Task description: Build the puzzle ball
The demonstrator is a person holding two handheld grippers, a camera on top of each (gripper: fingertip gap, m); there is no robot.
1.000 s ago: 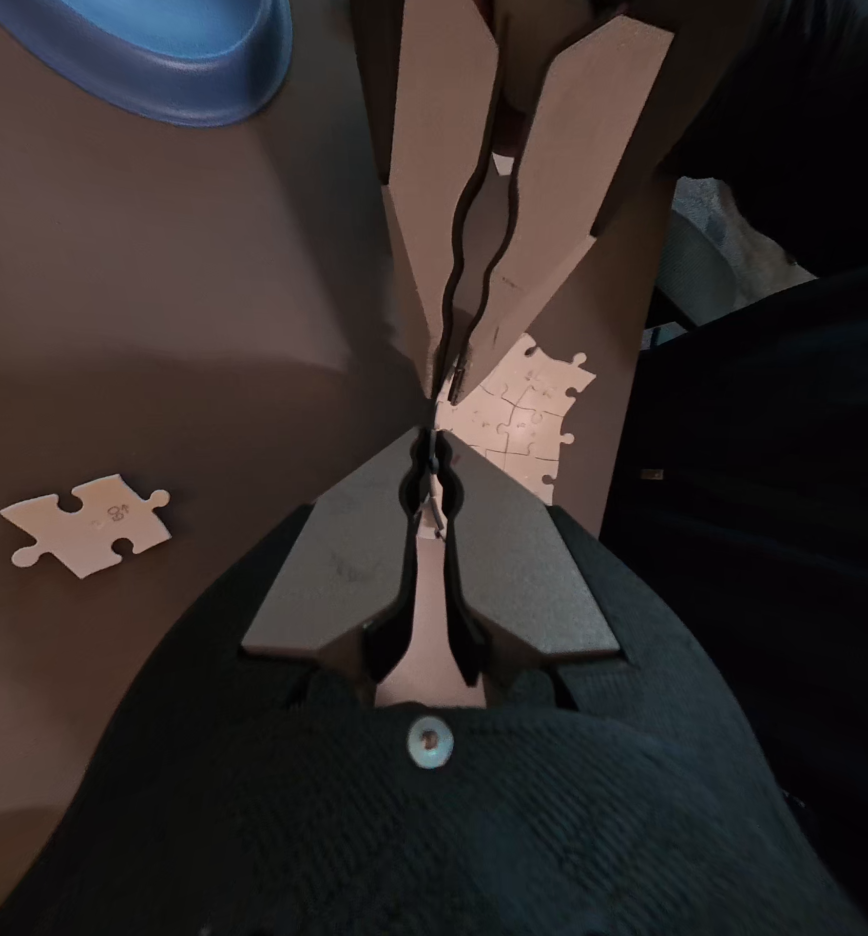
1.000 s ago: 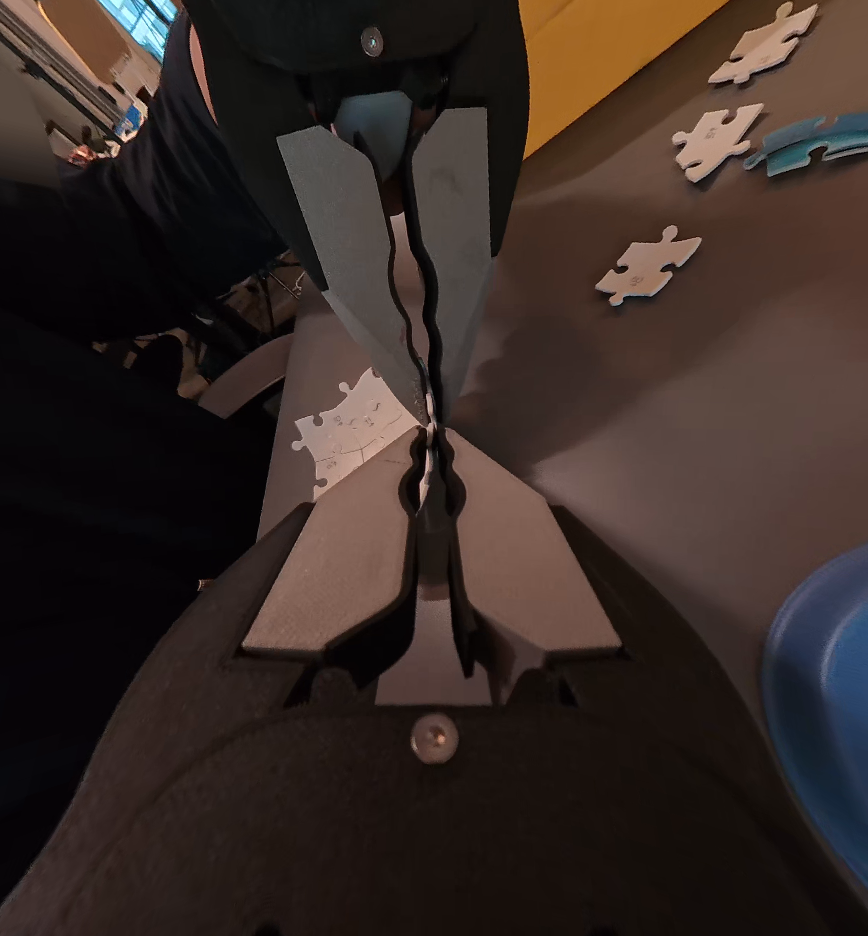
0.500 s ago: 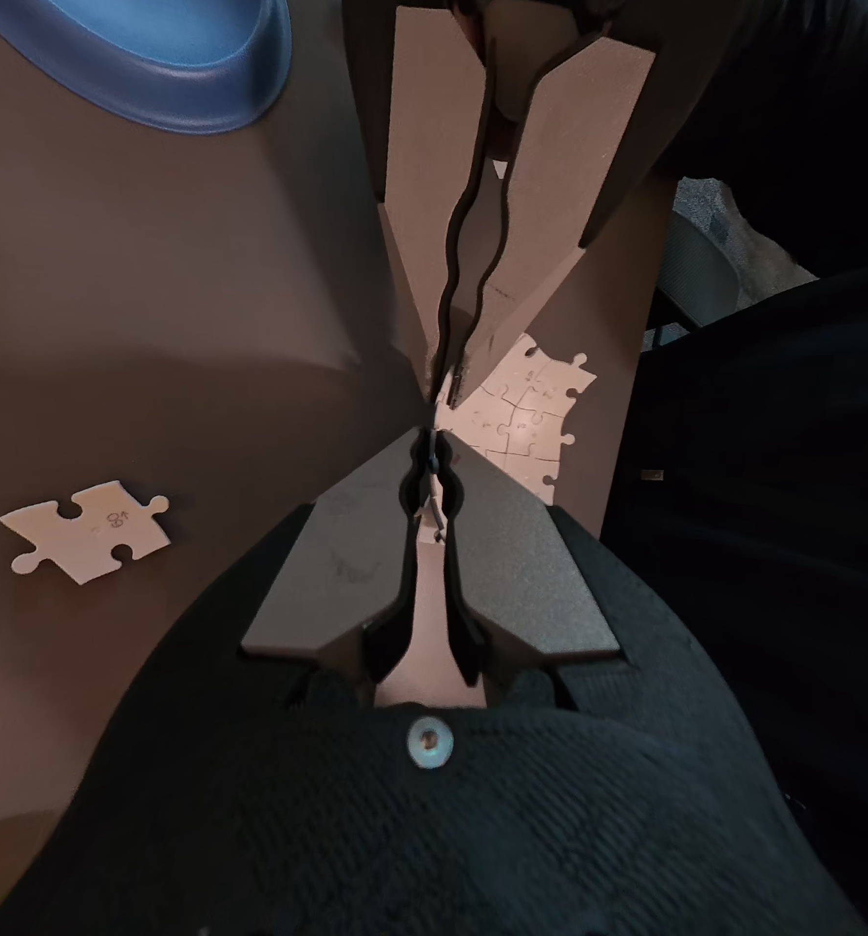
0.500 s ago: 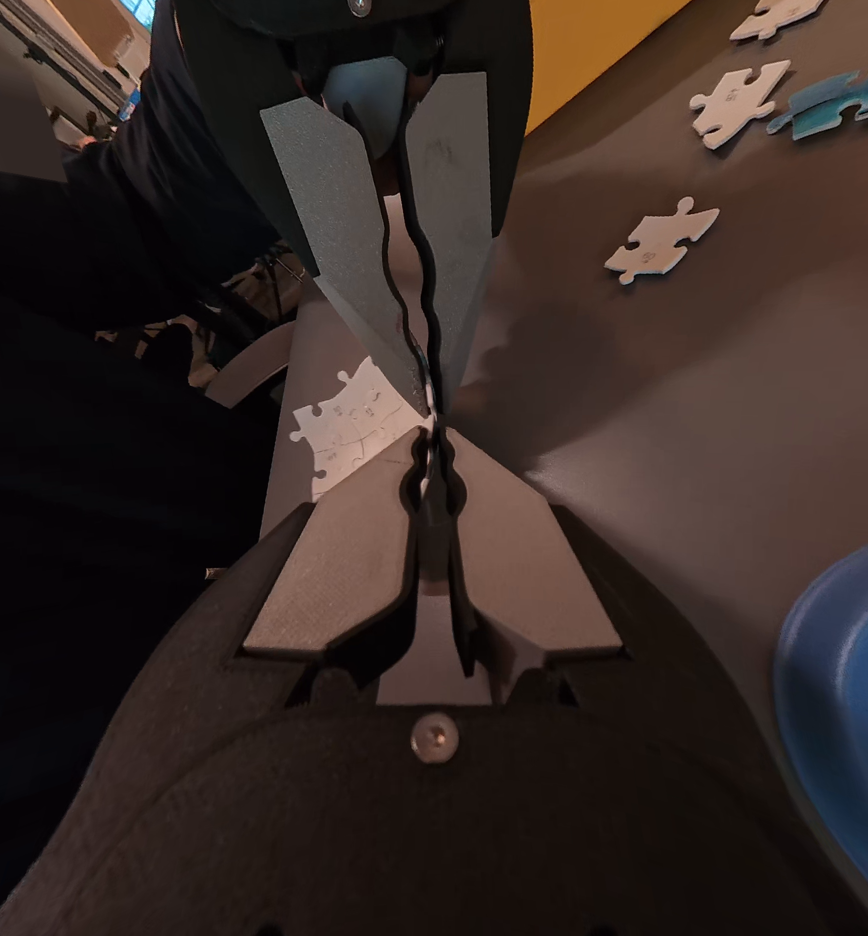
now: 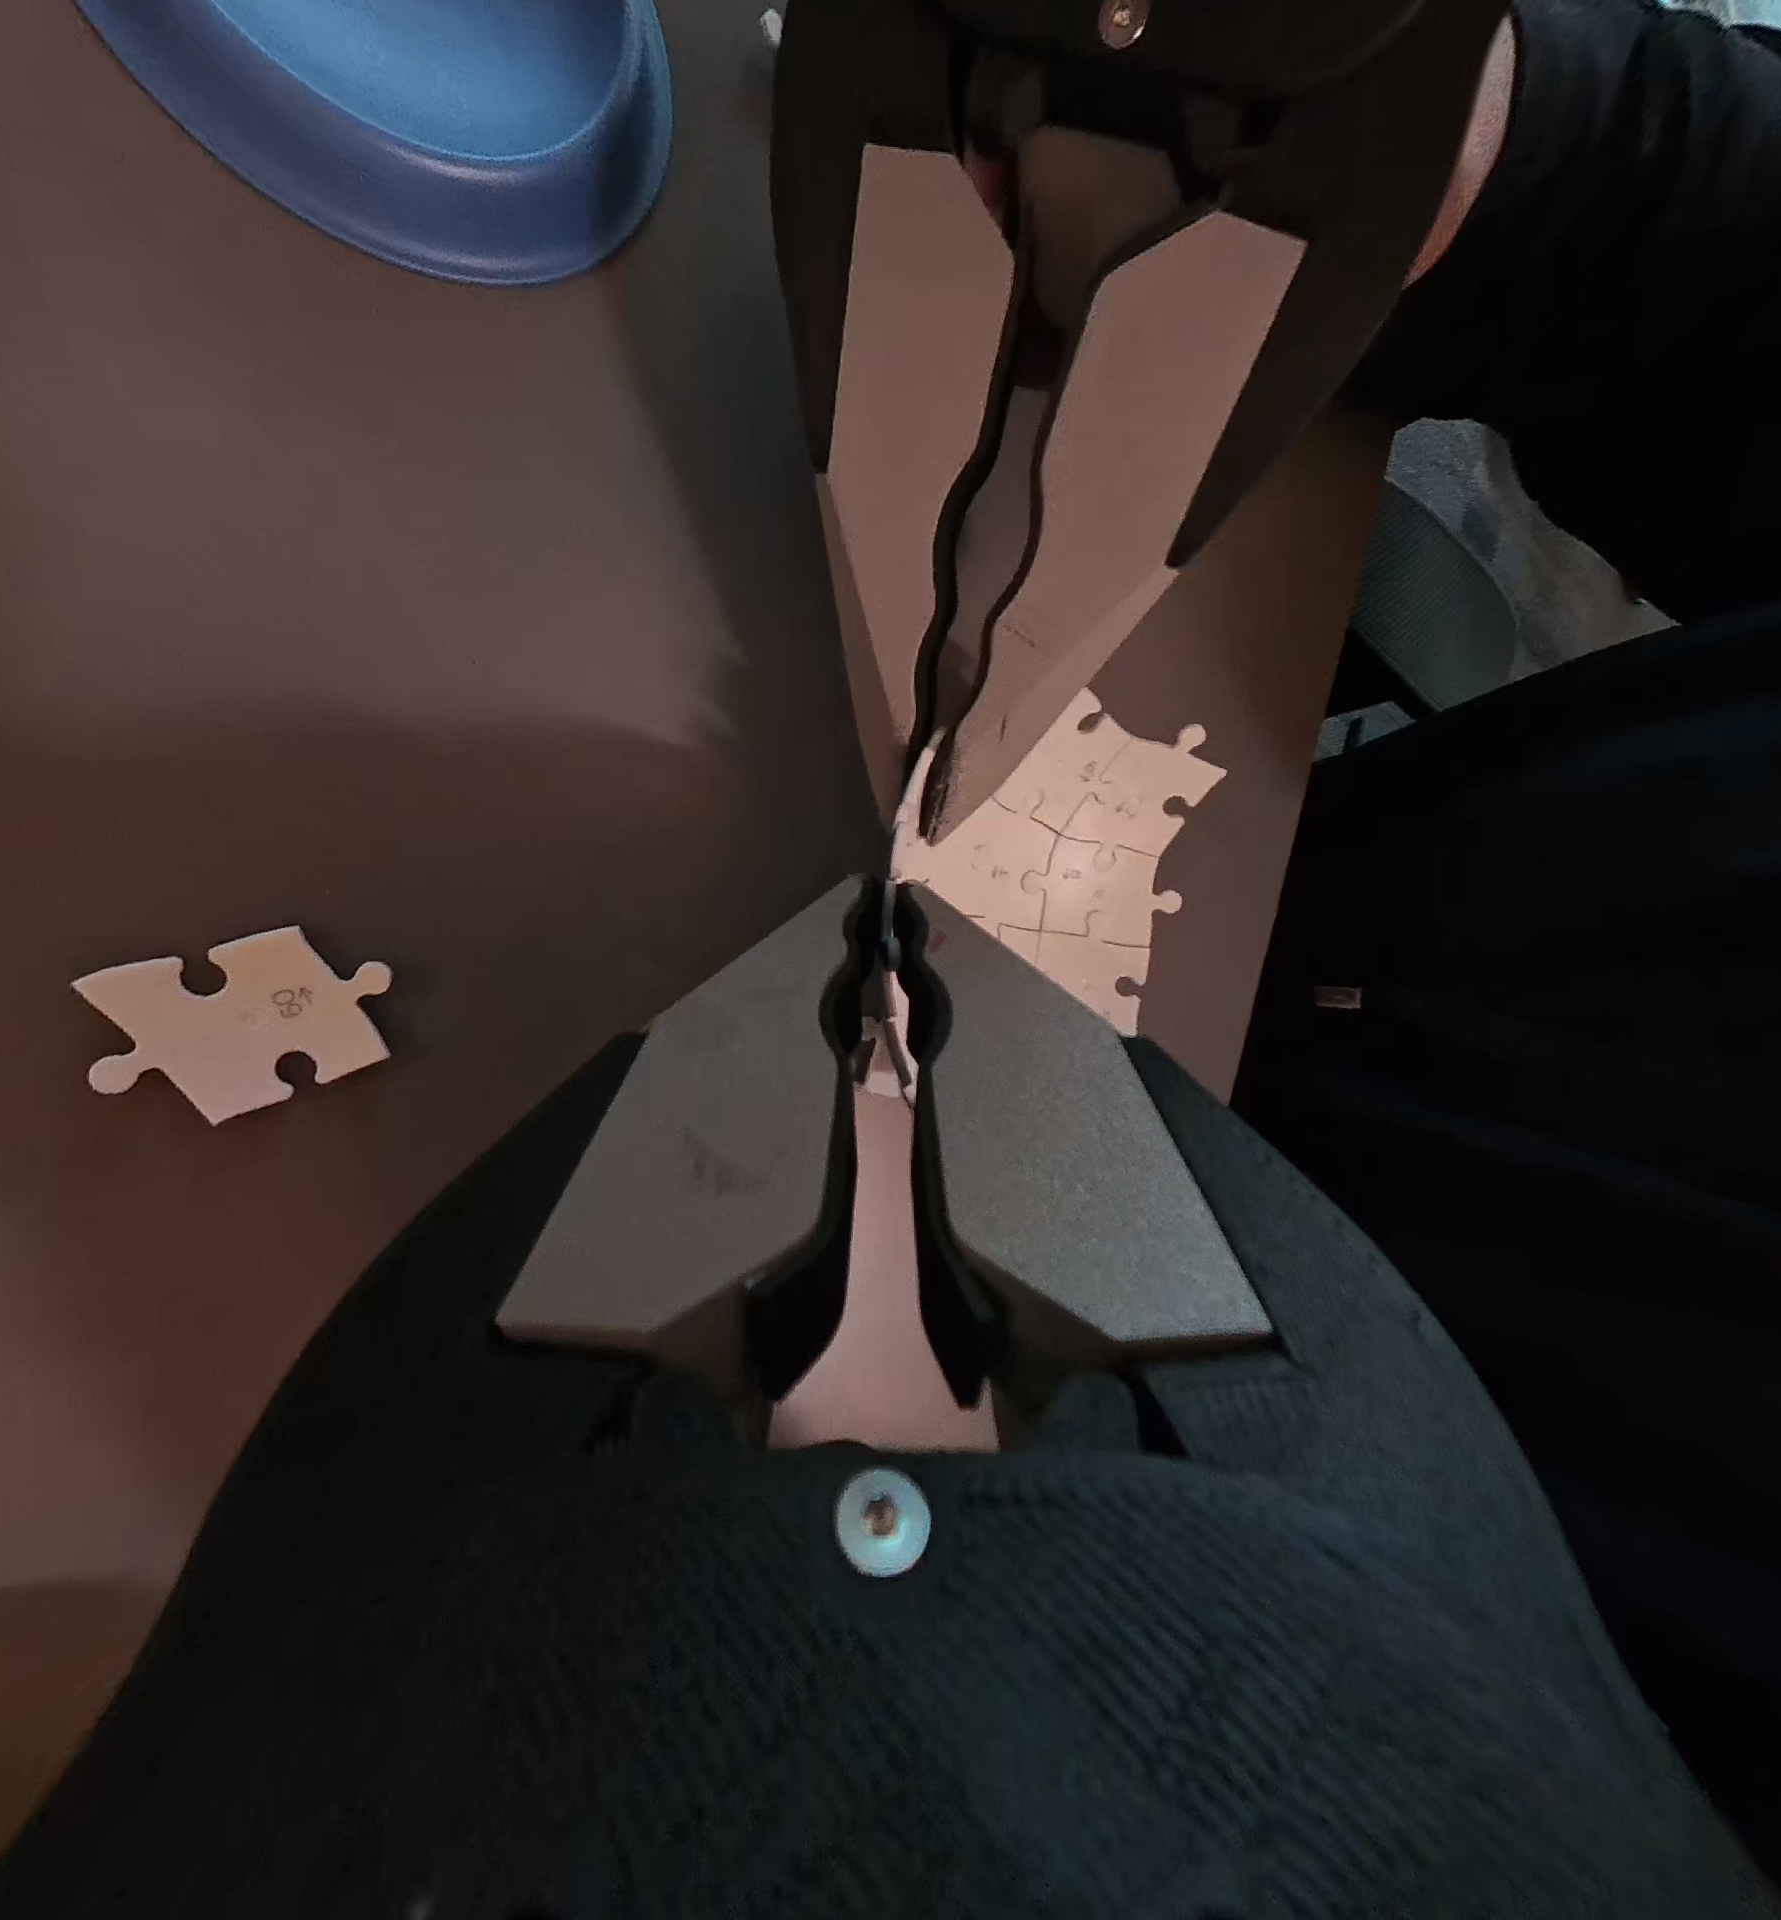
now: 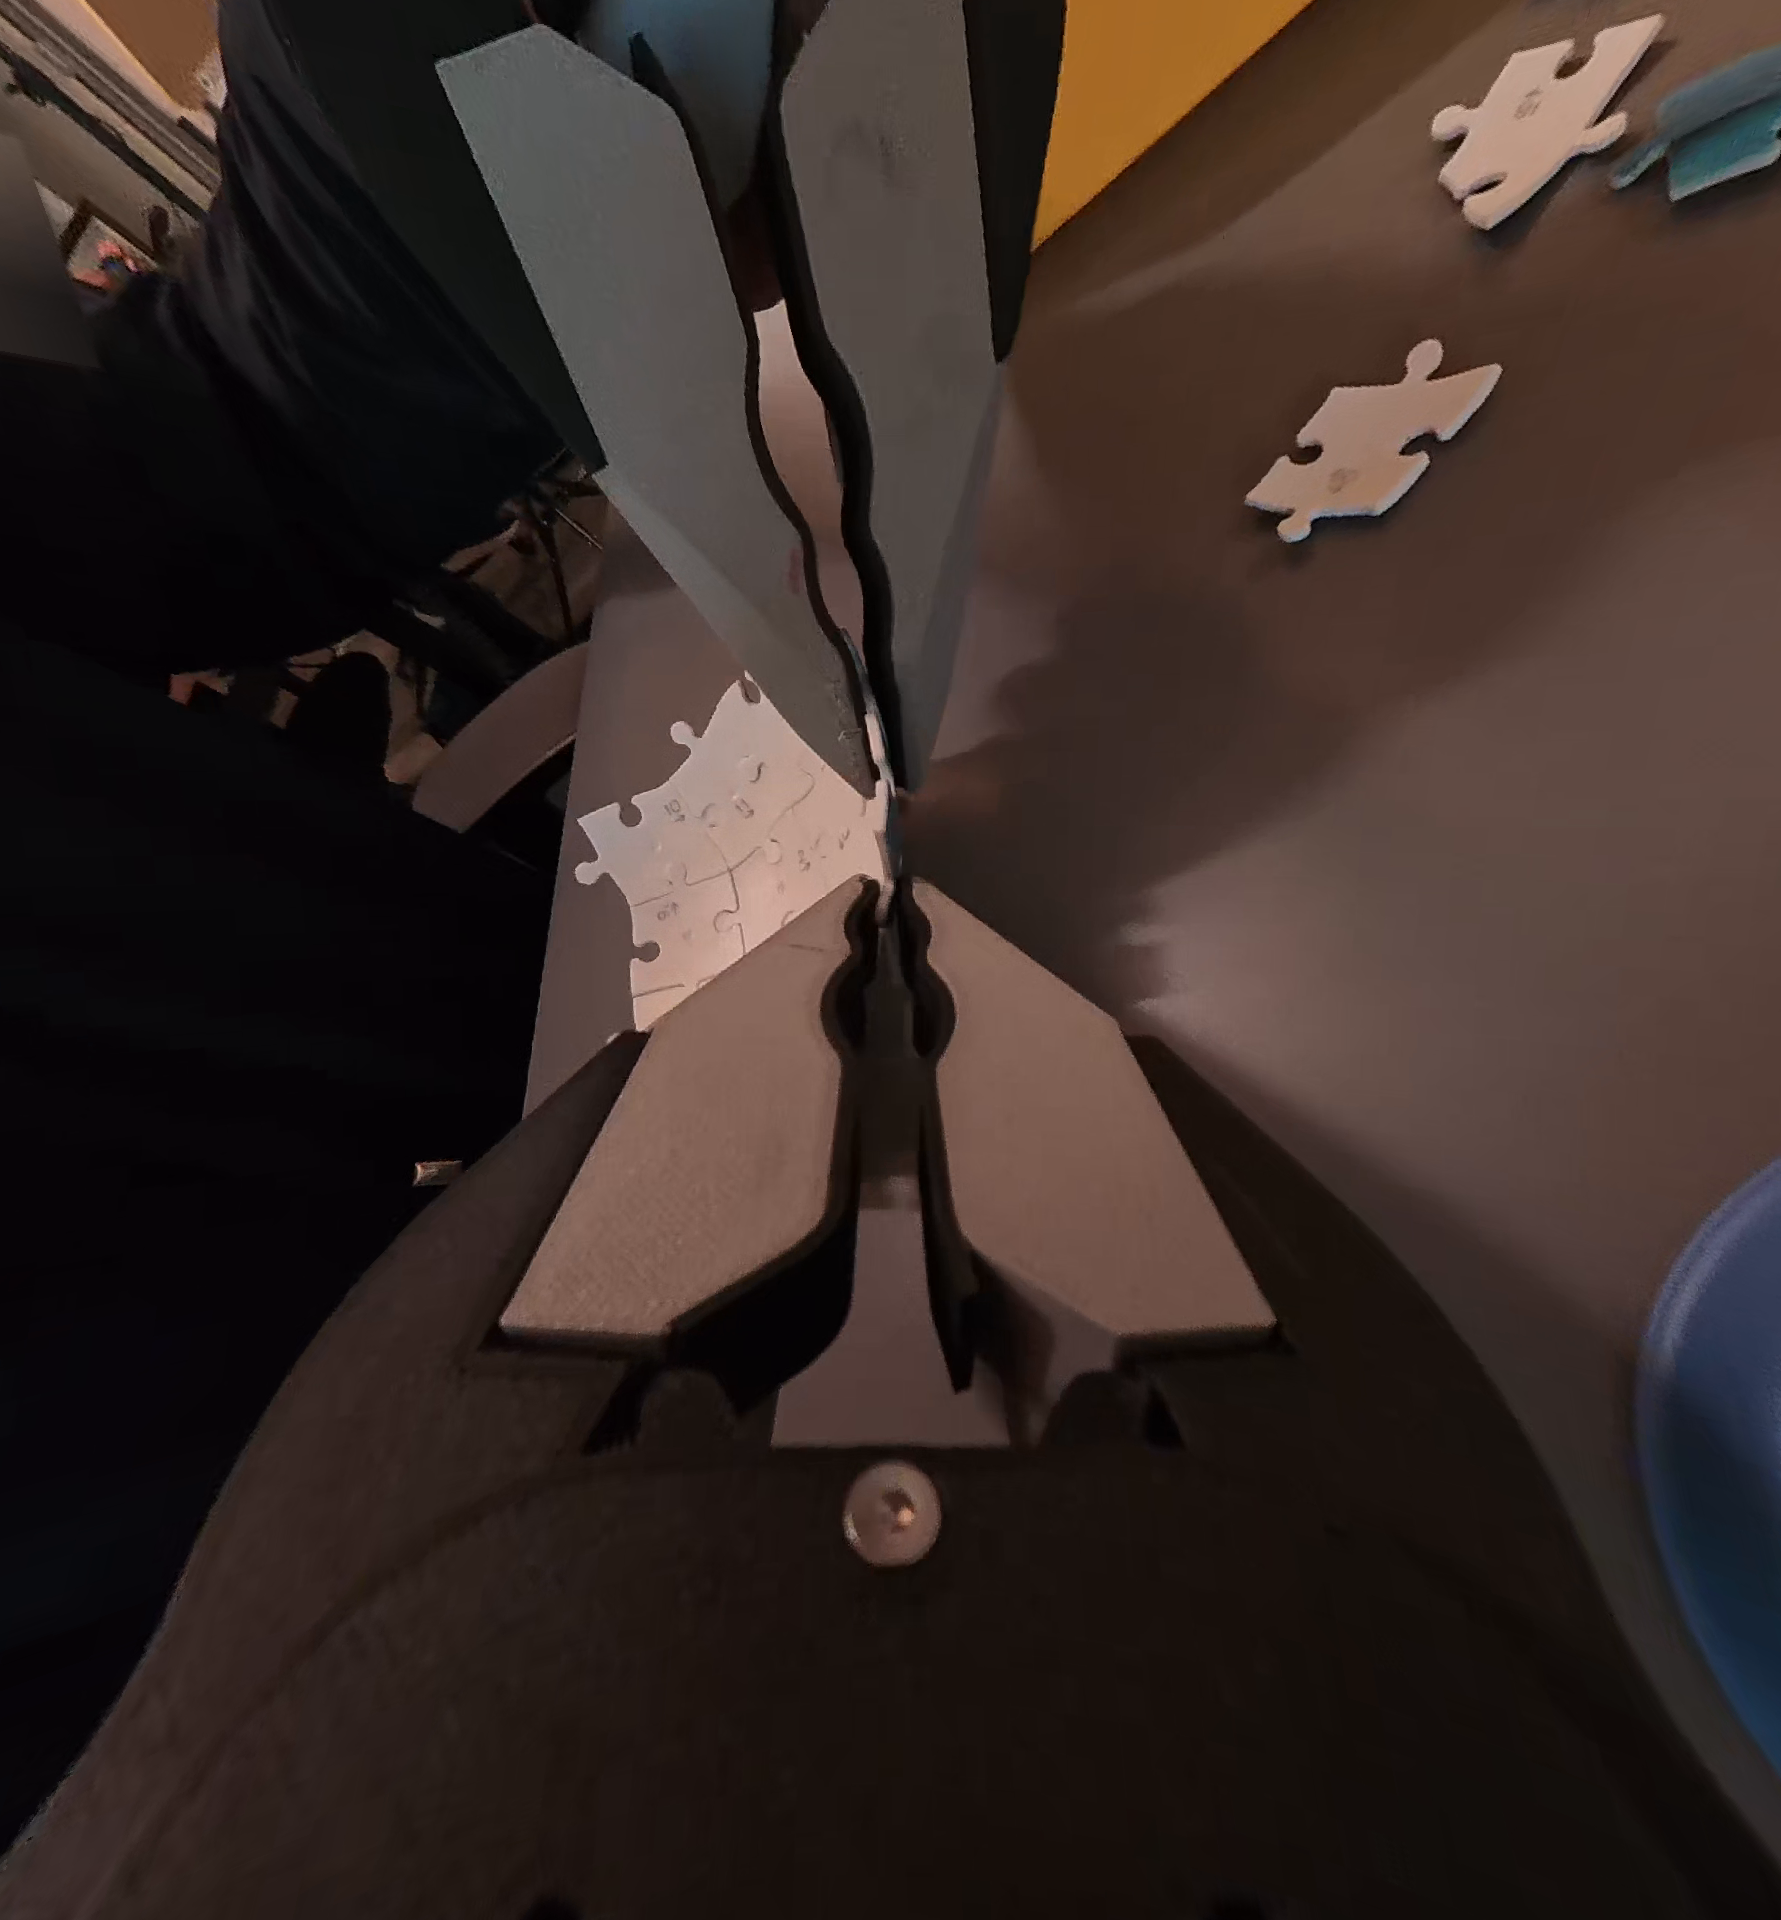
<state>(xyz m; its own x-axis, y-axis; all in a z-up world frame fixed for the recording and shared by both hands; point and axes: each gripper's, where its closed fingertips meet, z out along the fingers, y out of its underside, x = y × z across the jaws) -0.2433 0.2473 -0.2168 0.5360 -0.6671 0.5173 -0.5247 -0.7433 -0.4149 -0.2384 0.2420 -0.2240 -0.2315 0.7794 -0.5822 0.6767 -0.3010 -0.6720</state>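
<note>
A curved section of joined white puzzle pieces (image 5: 1083, 862) is held above the dark table near its edge. It also shows in the right wrist view (image 6: 730, 862). My left gripper (image 5: 886, 904) is shut on one edge of the section. My right gripper (image 5: 927, 810) comes in from the top of the left wrist view, shut on the same edge, tip to tip with the left. In the right wrist view my right gripper (image 6: 891, 894) is at the bottom and the left gripper (image 6: 870, 748) is above it. The clamped edge is mostly hidden by the fingers.
A loose white piece (image 5: 242, 1023) lies on the table (image 5: 398, 623) to the left. A blue bowl (image 5: 429, 156) stands at the back left and shows in the right wrist view (image 6: 1759, 1403). More white pieces (image 6: 1374, 447) (image 6: 1540, 114) and a blue piece (image 6: 1738, 135) lie farther off. Both grippers' tips are close together, under 4 cm apart. Left tips and right tips are each some 12 cm from the blue bowl (image 5: 429, 156).
Both grippers have kept their hold on the section. The right gripper has tilted a little, so the left gripper sits higher in its view. The section has barely moved.
</note>
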